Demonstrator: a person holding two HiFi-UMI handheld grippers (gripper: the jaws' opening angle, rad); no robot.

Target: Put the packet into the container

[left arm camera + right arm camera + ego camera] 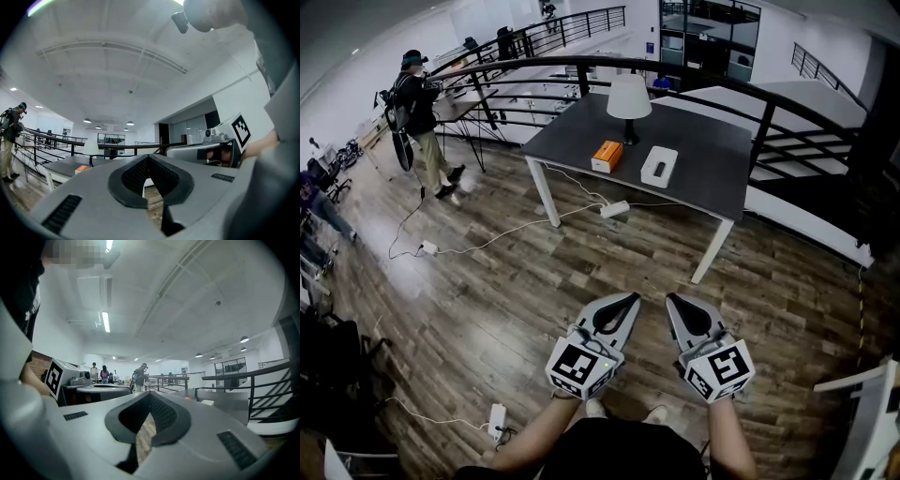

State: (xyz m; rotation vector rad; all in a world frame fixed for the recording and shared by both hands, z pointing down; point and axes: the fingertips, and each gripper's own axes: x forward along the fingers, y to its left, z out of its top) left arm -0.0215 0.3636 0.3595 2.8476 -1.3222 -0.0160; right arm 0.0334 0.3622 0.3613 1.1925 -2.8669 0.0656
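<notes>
An orange packet [607, 156] lies on a dark grey table [703, 178] well ahead of me, with a white rectangular container [659, 166] just to its right. Both grippers hang side by side over the wooden floor, far short of the table. My left gripper [633, 297] is shut and holds nothing; my right gripper [670, 299] is shut and empty too. In the left gripper view the closed tips [149, 157] point toward the table, and the packet [82, 168] shows small at the left. The right gripper view shows closed tips [149, 394] and the container [206, 402] far off.
A white-shaded lamp [629, 98] stands on the table behind the packet. A power strip [614, 208] and cables lie on the floor under the table. A black railing [694, 75] curves behind it. A person [417, 108] stands far left. A white adapter [497, 419] lies near my feet.
</notes>
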